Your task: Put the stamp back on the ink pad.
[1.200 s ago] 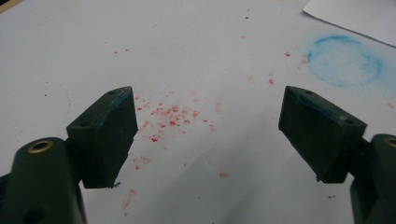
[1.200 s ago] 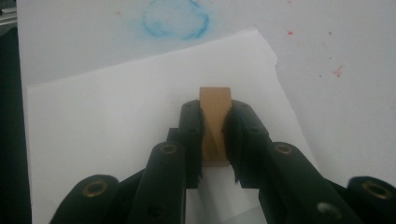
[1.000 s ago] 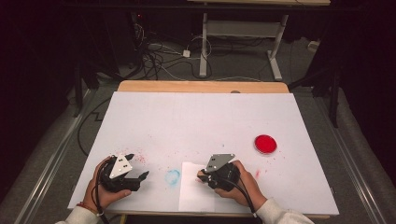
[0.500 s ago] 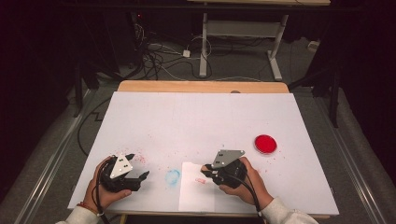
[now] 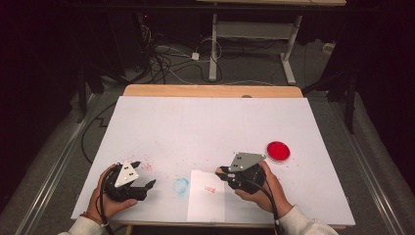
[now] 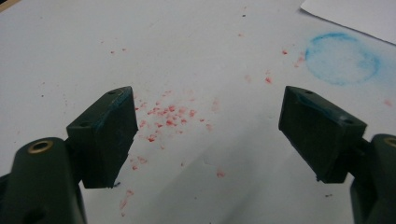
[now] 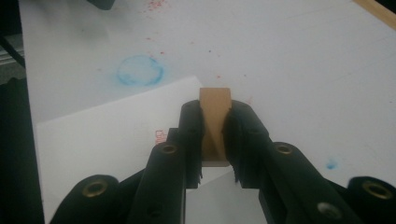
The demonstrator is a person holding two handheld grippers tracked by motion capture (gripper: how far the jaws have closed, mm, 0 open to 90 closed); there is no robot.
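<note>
I've got a wooden block point(image 7: 215, 122), prob. a stamp, pinched betw. the jaws of the right gripper point(image 7: 214, 140). Both pads press on its flat sides, and it sticks out past the tips, tan top face toward the cam. It's held over the near-right part of the white paper sheet point(image 5: 206, 196), just above a small red print point(image 5: 210, 189) on that sheet. In the right gripper view the same red mark peeks out left of the jaws point(image 7: 159, 135).

In the high view the right gripper point(image 5: 226, 175) sits in the person's right hand point(image 5: 262, 188), grey plate on top, jaws pointing left toward the sheet.

Left gripper point(image 5: 145, 175) rests in the left hand point(image 5: 108, 193) at the near-left of the table point(image 5: 215, 122). Its jaws are spread wide w/ nothing betw. them. Thru the left gripper view I see red specks point(image 6: 166, 116) on the white surface betw. the pads.

A blue ring smudge point(image 5: 180, 185) lies just left of the sheet, betw. the two grippers. A red round dish point(image 5: 278, 151), maybe an ink pad, sits on the table to the right of the right gripper, apart from it.
</note>
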